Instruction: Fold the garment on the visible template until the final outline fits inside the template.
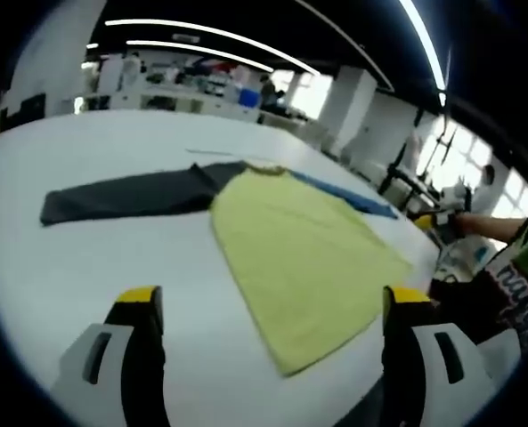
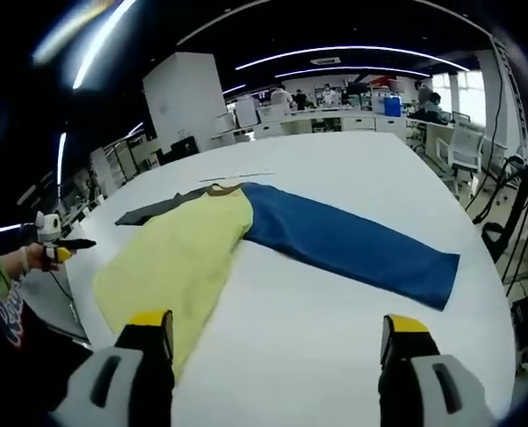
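Note:
A long-sleeved shirt lies flat on a white table (image 1: 85, 267). Its body is yellow-green (image 1: 299, 253) (image 2: 179, 258), one sleeve dark grey (image 1: 125, 196) (image 2: 152, 211), the other blue (image 2: 353, 245) (image 1: 348, 197). Both sleeves are spread outward. My left gripper (image 1: 272, 311) hovers open above the table near the shirt's hem, nothing between its yellow-tipped jaws. My right gripper (image 2: 277, 334) is open too, over bare table in front of the blue sleeve. The other gripper (image 2: 54, 242) appears at the left edge of the right gripper view, held in a hand.
Thin dark lines (image 2: 237, 178) mark the table just beyond the collar. A person's patterned shirt (image 1: 522, 267) is at the table edge on the right. Desks, chairs and cables (image 2: 504, 205) stand past the table's far side.

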A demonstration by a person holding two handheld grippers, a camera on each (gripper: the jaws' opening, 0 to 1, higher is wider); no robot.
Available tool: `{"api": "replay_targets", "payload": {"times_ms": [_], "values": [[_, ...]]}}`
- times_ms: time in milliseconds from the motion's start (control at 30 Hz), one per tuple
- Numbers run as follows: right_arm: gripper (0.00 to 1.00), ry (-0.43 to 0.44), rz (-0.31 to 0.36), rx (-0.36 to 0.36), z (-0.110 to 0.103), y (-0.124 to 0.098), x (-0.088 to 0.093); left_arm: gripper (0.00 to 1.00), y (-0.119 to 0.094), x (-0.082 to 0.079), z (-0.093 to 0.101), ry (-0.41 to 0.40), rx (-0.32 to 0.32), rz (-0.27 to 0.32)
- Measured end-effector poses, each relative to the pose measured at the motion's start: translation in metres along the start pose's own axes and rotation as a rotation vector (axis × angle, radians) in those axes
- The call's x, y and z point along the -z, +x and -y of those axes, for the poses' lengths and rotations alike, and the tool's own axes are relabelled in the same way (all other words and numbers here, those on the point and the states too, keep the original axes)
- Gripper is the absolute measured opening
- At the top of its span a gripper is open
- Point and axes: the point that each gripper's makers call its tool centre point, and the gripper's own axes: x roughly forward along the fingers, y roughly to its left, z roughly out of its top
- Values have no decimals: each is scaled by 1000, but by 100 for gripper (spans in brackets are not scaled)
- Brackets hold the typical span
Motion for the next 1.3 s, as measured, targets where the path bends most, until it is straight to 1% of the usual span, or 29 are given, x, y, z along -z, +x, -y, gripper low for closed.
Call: {"api": "replay_targets", "payload": {"times_ms": [67, 100, 200, 300, 367, 400, 433, 500, 567, 633, 667, 733, 767, 800, 833, 900, 933, 967, 1033, 1100, 1133, 1200, 1300], "values": [[94, 30, 9, 38, 13, 0, -2, 99, 1, -4, 4, -19, 9, 19], [93, 36, 21, 44, 17, -1, -4, 99, 1, -5, 4, -18, 6, 21], [90, 85, 41, 71, 31, -5, -5, 99, 2, -4, 4, -9, 1, 18], [84, 131, 52, 121, 54, -9, -2, 99, 1, -2, 3, -30, -12, 31], [79, 150, 48, 120, 59, -10, 1, 99, 1, 0, 3, -41, -15, 27], [76, 177, 31, 127, 62, -11, 6, 99, 1, 1, 2, -45, -22, 26], [74, 182, 34, 140, 68, -12, 8, 99, 1, 1, 2, -50, -27, 30], [72, 193, 41, 154, 74, -12, 8, 99, -2, 2, 2, -60, -31, 34], [69, 198, 27, 175, 82, -12, 9, 99, -4, 3, 2, -71, -35, 33], [63, 196, 38, 202, 90, -13, 5, 98, -7, 4, 1, -70, -46, 25], [60, 218, 43, 218, 96, -12, 2, 98, -9, 6, -1, -68, -52, 24], [58, 239, 72, 228, 104, -11, -6, 97, -13, 6, -1, -75, -61, 22], [57, 245, 73, 241, 109, -10, -6, 96, -14, 7, -1, -80, -62, 22], [55, 267, 68, 261, 117, -9, -6, 96, -16, 7, -2, -84, -67, 22], [52, 289, 73, 266, 120, -9, -6, 96, -18, 7, -2, -85, -72, 21], [46, 371, 73, 280, 126, -7, -5, 96, -23, 7, -5, -81, -85, 15], [44, 394, 91, 276, 126, -6, -8, 96, -24, 7, -5, -82, -89, 15], [43, 397, 108, 272, 127, -6, -11, 95, -26, 7, -6, -85, -93, 16], [40, 415, 92, 289, 142, -3, -7, 95, -30, 7, -8, -91, -100, 17], [35, 439, 86, 298, 141, -2, -3, 93, -32, 7, -8, -91, -108, 13], [30, 453, 70, 306, 141, -2, 1, 91, -33, 8, -9, -94, -108, 8], [24, 466, 73, 300, 140, -1, 2, 91, -34, 8, -10, -100, -113, 10], [23, 489, 66, 303, 138, 2, 5, 90, -35, 9, -10, -106, -116, 9]]}}
